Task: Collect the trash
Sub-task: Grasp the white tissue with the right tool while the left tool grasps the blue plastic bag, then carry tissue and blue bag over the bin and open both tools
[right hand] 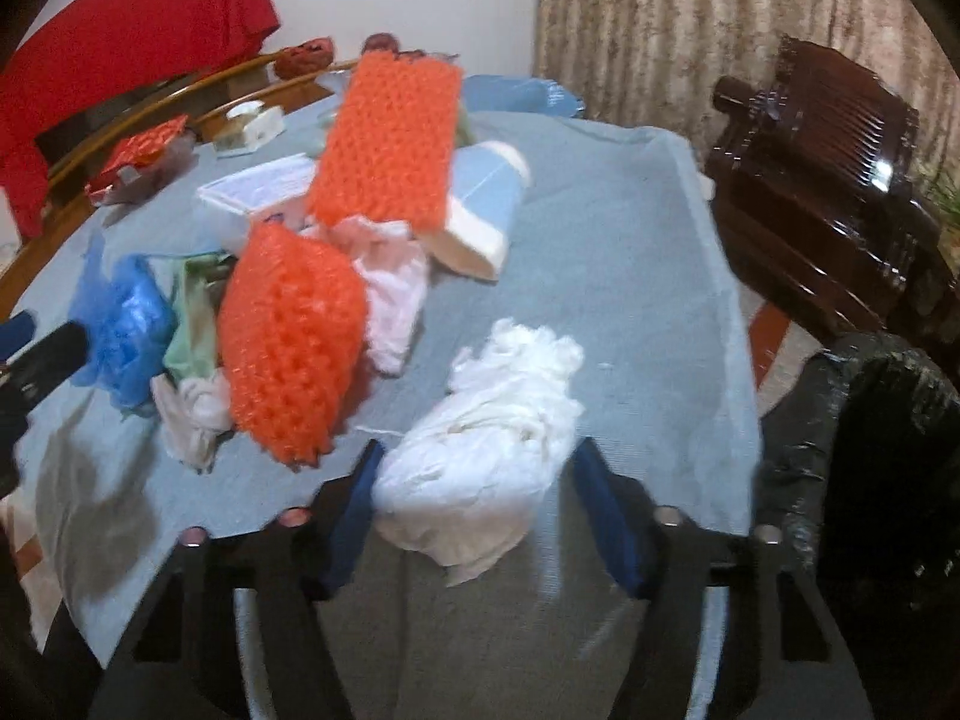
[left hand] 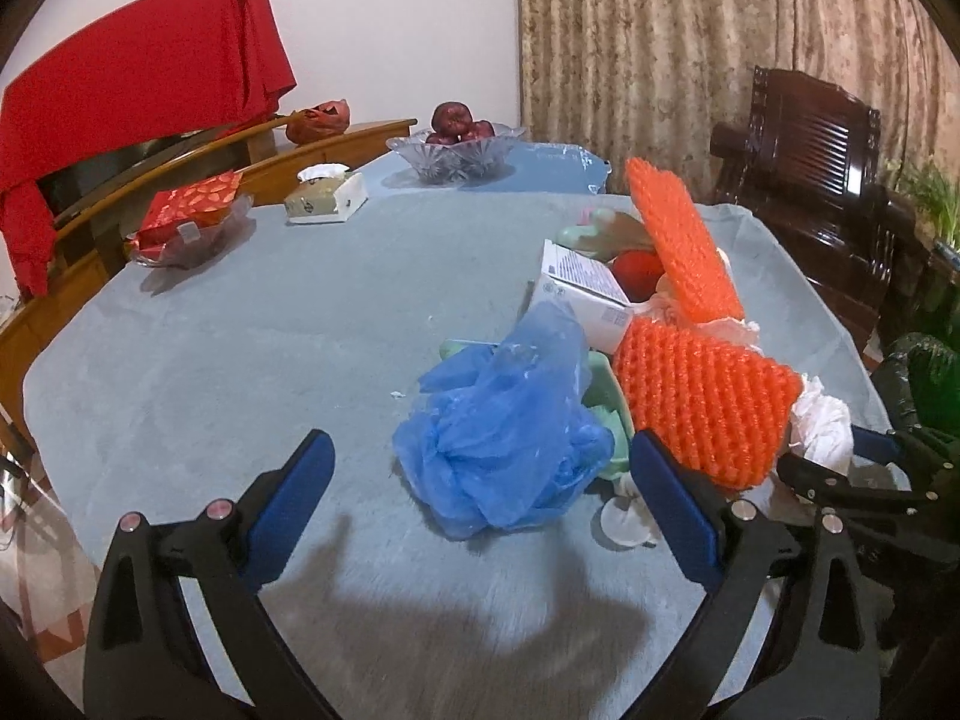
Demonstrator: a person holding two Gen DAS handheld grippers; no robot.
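One counter (left hand: 180, 372) under a pale blue-grey cloth carries everything, and both hand-held grippers hang over its near edge. One dark wooden chair (left hand: 810, 162) stands beyond the counter's far right side, well apart from both. Two orange foam nets lie in the trash pile: the nearer orange net (left hand: 702, 396) sits just ahead of the left hand-held gripper's right finger, and the farther orange net (left hand: 684, 240) leans upright beyond it. One crumpled blue plastic bag (left hand: 510, 426) lies ahead of the left hand-held gripper (left hand: 480, 486), just beyond its fingertips and between their lines; its jaws stand wide apart on nothing. One white crumpled tissue wad (right hand: 486, 456) lies between the fingers of the right hand-held gripper (right hand: 477, 468). The left finger looks to touch it, while a gap shows at the right finger, so the jaws are not clamped. One white carton (left hand: 588, 294) lies beyond the blue bag. Far ahead to the left stand one glass fruit bowl (left hand: 456, 153), one tissue box (left hand: 327, 195) and one red packet (left hand: 192, 204).
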